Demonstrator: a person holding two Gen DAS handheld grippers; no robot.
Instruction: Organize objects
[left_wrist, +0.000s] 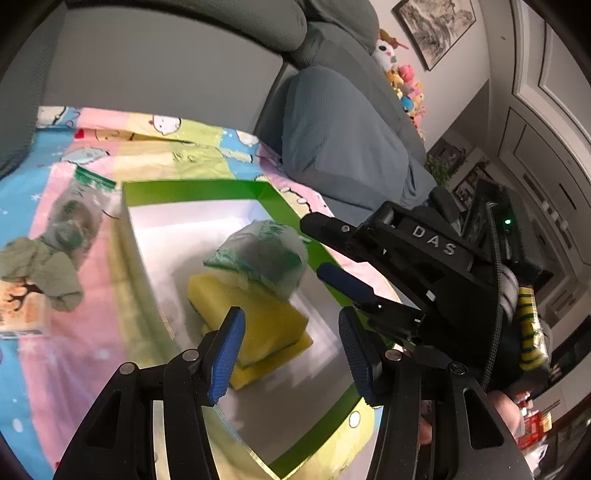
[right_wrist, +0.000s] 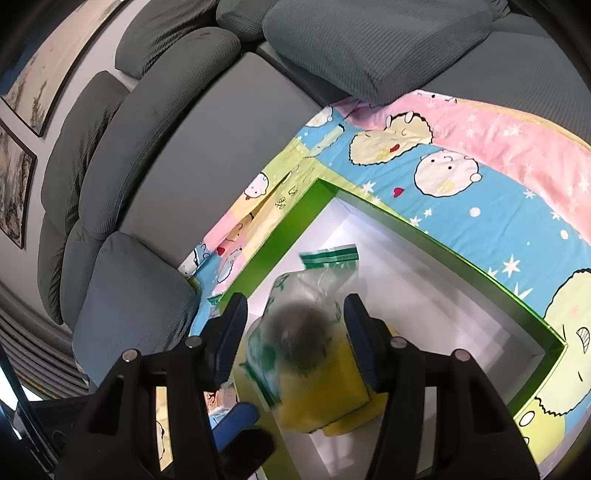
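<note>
A clear plastic bag (left_wrist: 258, 254) with green print is lying on top of yellow sponges (left_wrist: 258, 325) inside the green-rimmed white box (left_wrist: 192, 192). The right gripper (right_wrist: 295, 339) is hovering just above the bag, its fingers spread wide and holding nothing. The left gripper (left_wrist: 291, 350) is hanging over the near side of the box, fingers also spread wide and empty. The box is sitting on a cartoon-print cloth (left_wrist: 92, 350), where a second bag (left_wrist: 74, 218) is lying to the left.
</note>
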